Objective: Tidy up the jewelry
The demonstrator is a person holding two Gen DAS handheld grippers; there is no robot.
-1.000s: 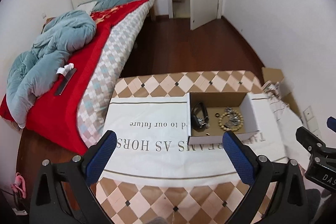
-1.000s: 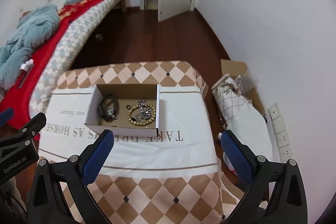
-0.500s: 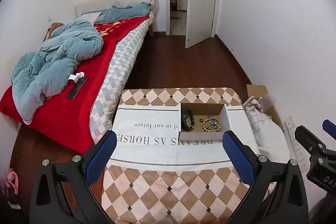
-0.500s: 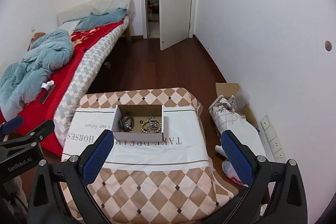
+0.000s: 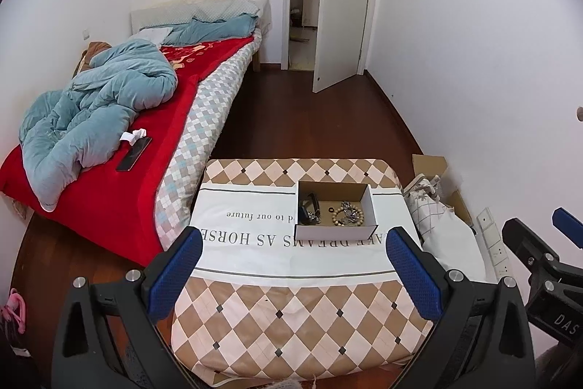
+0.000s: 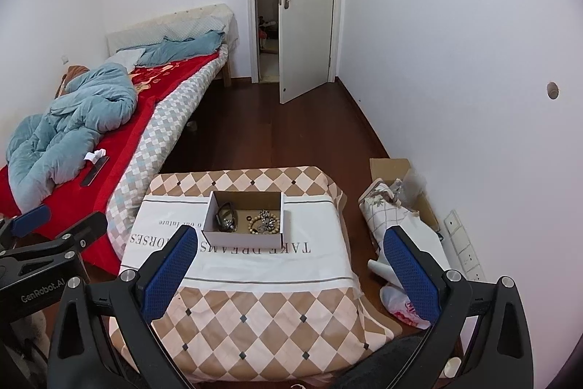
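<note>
A small open cardboard box (image 5: 333, 231) (image 6: 242, 237) stands on a cloth-covered table (image 5: 291, 298) (image 6: 255, 308). In it lie a dark watch (image 5: 310, 206) (image 6: 226, 217), a small black ring (image 5: 330, 209) and a wooden bead bracelet with a metal piece (image 5: 348, 213) (image 6: 263, 222). My left gripper (image 5: 293, 270) is open and empty, well back from the box and above the table's near part. My right gripper (image 6: 288, 270) is open and empty too, equally far back. Each gripper shows at the edge of the other's view.
A bed (image 5: 109, 119) with a red cover, a blue quilt and a phone stands left of the table. Bags (image 6: 397, 225) and a cardboard box (image 5: 430, 166) sit on the floor at the right wall. An open door (image 5: 342, 24) is at the far end.
Both grippers have pulled up and back from the box, which now looks much smaller. Both stay open and empty. The jewelry in the box has not moved.
</note>
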